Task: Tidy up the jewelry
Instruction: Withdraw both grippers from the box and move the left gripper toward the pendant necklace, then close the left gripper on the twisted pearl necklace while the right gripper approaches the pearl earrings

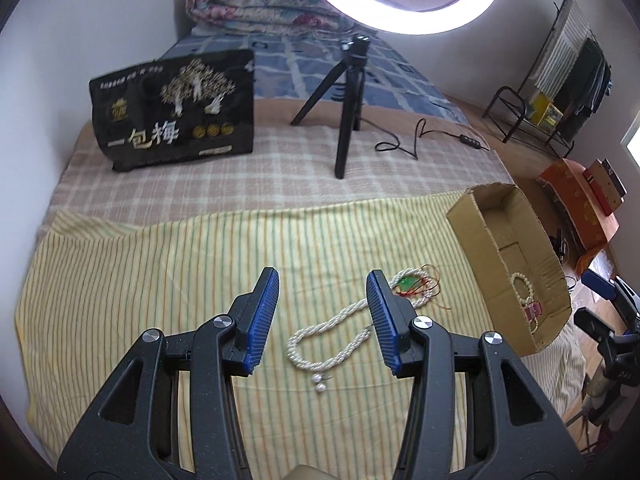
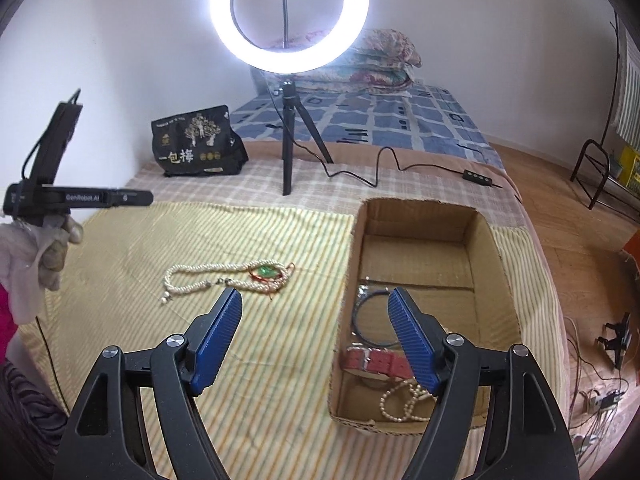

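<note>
A twisted pearl necklace [image 1: 340, 334] lies on the yellow striped cloth [image 1: 160, 280], with a green pendant on red cord [image 1: 408, 283] at its far end. My left gripper [image 1: 323, 292] is open and empty, held above the necklace. The necklace [image 2: 208, 276] and pendant [image 2: 265, 271] also show in the right wrist view. A cardboard box [image 2: 496, 280] holds a pearl bracelet [image 2: 400, 400], a red watch strap [image 2: 378, 362] and a dark bangle [image 2: 370, 320]. My right gripper [image 2: 316, 306] is open and empty, over the box's near left edge.
A ring light on a black tripod [image 2: 288, 136] stands behind the cloth, its cable [image 2: 380, 168] trailing right. A black snack bag [image 2: 196, 144] sits at the back left. The bed edge drops to a wooden floor [image 2: 580, 260] on the right.
</note>
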`<state>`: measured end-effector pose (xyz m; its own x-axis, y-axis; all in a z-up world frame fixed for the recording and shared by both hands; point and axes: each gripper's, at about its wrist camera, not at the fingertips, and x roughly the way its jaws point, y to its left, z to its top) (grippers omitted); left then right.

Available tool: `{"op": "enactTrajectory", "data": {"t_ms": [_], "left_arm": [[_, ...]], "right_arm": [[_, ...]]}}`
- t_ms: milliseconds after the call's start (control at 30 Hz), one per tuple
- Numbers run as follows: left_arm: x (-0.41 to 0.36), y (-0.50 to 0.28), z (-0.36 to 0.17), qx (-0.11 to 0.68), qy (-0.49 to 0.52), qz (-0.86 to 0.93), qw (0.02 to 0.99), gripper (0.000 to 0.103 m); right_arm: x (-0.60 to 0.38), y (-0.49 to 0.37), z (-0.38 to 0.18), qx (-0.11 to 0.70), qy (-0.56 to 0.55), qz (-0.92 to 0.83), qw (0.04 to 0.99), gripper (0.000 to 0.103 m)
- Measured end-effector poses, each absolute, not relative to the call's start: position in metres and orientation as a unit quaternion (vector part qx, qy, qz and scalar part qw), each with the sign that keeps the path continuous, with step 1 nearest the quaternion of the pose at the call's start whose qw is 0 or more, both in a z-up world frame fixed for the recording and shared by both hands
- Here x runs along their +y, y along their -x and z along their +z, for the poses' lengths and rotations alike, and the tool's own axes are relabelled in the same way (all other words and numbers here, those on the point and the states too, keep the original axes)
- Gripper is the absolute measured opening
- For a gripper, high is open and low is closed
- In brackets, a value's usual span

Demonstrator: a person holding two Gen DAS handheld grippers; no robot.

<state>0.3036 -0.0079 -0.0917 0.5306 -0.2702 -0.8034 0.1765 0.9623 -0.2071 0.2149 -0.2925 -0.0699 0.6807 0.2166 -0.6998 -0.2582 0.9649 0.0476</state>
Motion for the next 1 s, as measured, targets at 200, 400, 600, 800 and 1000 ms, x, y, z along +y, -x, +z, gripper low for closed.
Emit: {"op": "enactTrajectory", "data": {"t_ms": [200, 400, 600, 800, 1000], "left_arm": [[0.007, -0.306, -0.108, 0.490, 0.077, -0.140, 0.857, 0.046], [0.013, -0.310, -0.130, 0.517, 0.095, -0.150, 0.837, 0.046], [0.011, -0.314, -0.151, 0.542, 0.104, -0.160, 0.819, 0.040], [0.013, -0.311, -0.161, 0.553, 0.098, -0.167, 0.810, 0.033], [0.016, -0.311, -0.171, 0.564, 0.107, -0.174, 0.800, 0.027]], "right_arm": [[-0.284, -0.219, -0.069, 0.359, 0.013, 0.143, 0.922, 0.075], [-0.271, -0.224, -0.075, 0.372, 0.009, 0.162, 0.914, 0.075], [-0.257, -0.235, -0.084, 0.402, 0.013, 0.177, 0.898, 0.075], [-0.249, -0.245, -0.091, 0.422, -0.016, 0.200, 0.884, 0.074], [-0.213, -0.244, -0.110, 0.451, 0.008, 0.240, 0.859, 0.053]]}}
